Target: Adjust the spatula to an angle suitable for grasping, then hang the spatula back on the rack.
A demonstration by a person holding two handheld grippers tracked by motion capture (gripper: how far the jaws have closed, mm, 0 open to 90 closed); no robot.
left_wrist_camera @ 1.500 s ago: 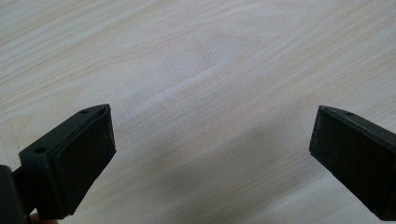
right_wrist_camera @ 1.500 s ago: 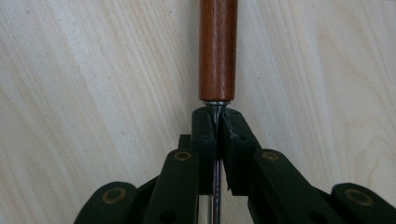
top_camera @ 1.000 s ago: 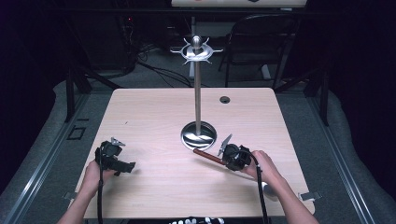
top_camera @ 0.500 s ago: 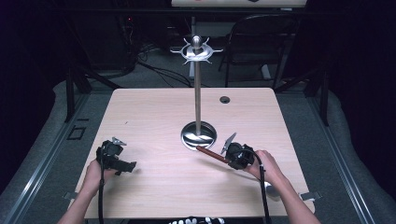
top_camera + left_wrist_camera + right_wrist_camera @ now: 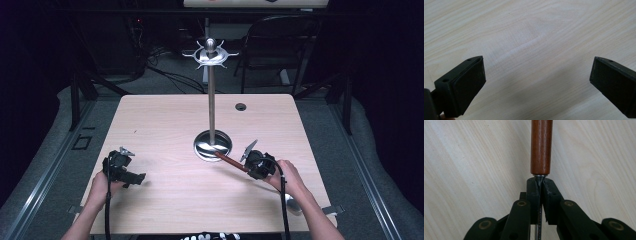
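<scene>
My right gripper (image 5: 540,185) pinches the thin metal shank of a brown wooden-handled utensil (image 5: 541,147), low and right of centre in the high view, its handle reaching the tall steel stand's round base (image 5: 212,145). My left gripper (image 5: 537,82), lower left, hovers over the pale wooden table (image 5: 160,120), its fingers spread.

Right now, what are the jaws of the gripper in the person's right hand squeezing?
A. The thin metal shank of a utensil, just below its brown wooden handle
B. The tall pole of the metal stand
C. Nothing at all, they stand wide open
A: in the right gripper view, the right gripper is closed on the utensil, pinching its thin metal shank below the wooden handle.
</scene>
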